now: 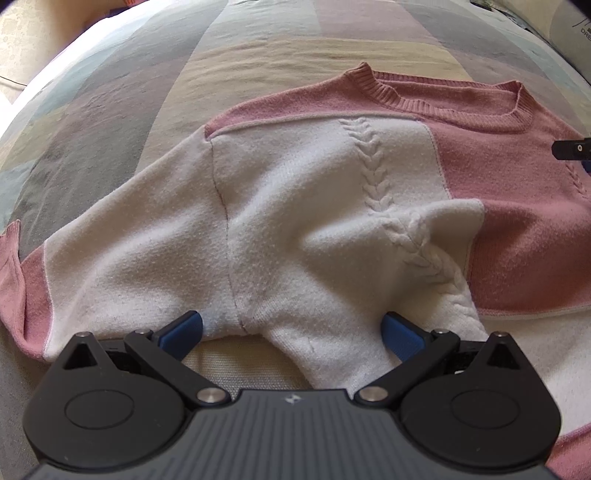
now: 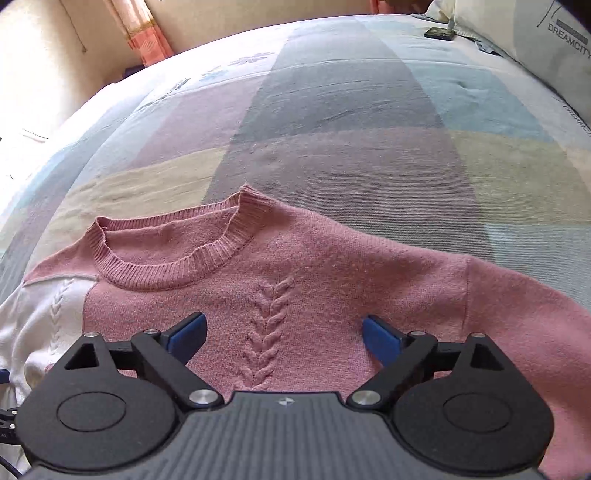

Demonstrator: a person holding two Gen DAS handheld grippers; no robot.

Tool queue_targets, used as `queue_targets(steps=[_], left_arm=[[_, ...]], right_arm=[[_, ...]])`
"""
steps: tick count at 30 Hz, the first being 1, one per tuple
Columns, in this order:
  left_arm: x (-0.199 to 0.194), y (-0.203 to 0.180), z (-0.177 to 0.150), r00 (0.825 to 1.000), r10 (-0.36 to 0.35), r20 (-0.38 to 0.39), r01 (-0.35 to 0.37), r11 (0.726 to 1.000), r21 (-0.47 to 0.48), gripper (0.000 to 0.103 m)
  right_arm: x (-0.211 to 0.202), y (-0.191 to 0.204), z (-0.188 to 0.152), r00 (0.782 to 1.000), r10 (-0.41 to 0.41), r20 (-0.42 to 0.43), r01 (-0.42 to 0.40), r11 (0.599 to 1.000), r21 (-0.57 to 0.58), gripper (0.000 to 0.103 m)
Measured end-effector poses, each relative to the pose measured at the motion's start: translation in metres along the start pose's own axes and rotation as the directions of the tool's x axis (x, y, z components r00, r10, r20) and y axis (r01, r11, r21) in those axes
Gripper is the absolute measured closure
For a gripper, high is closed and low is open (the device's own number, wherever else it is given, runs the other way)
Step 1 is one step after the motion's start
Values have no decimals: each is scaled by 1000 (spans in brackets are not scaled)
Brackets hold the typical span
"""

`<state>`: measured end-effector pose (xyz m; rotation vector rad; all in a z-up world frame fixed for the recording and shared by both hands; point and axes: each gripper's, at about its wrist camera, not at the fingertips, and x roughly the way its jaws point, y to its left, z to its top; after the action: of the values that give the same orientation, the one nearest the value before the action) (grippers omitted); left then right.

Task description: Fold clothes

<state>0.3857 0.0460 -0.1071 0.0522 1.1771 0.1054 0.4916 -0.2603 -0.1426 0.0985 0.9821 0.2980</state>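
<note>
A pink and white knit sweater lies on the bed, collar away from me. Its white half is rumpled and bunched toward the middle. My left gripper is open just above the white underarm area, its blue fingertips on either side of a fold, holding nothing. In the right wrist view the pink half of the sweater lies flat with its cable braid down the middle. My right gripper is open over that braid, empty. The right gripper's tip shows at the left wrist view's right edge.
The sweater rests on a bedspread of pastel colour blocks. Pillows and a small dark object lie at the far right. A wall and a pink curtain stand beyond the bed's far left edge.
</note>
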Motion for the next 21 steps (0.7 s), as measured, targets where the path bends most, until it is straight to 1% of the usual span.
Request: queue_targets(steps=[1,3,5,7,9,11,12,13,16,17,19,21], left_arm=[[0,0,0,1000,-3,5,3,1000,3,0],[-1,0,-1,1000,-10,15,10,1000,10,0],[-2,0,-1,1000,-14,20,14,1000,14,0],[-5,0,1,1000,-15,16,15,1000,17,1],[-11,-2,3,1000,-22,23,21,999,36,1],[-18,-6,5,999,-32,40,29,996,79,1],[-21,-9,5,998,-32,50,27,994,108,1],[-24,-13,6,998,-33,59,25,990,137,1],[-31,-24,9,996,-39,84,20,977,213,1],[-33,-27,11,995,-43,88,22,975,221,1],[-34,-32,16,994,-51,94,29,974,223,1],[-35,-36,21,994,-53,95,32,977,210,1]], right_arm=[[6,6,1,999,-22,36,23,999,-34,0],[18,7,13,996,-55,64,59,997,-57,0],[26,1,29,996,-60,64,62,998,-26,0],[26,-3,42,998,-54,33,54,998,12,0],[15,-3,46,999,-31,-9,31,999,10,0],[-13,-8,39,999,-20,27,20,1000,-1,0],[-30,-15,33,998,-38,52,38,999,2,0],[-46,-24,26,996,-57,72,56,998,12,0],[-85,-71,2,988,-130,81,120,986,116,0],[-98,-88,-6,985,-155,81,141,978,154,0],[-120,-128,-21,976,-207,70,184,950,253,0],[-140,-169,-35,966,-252,60,214,908,359,0]])
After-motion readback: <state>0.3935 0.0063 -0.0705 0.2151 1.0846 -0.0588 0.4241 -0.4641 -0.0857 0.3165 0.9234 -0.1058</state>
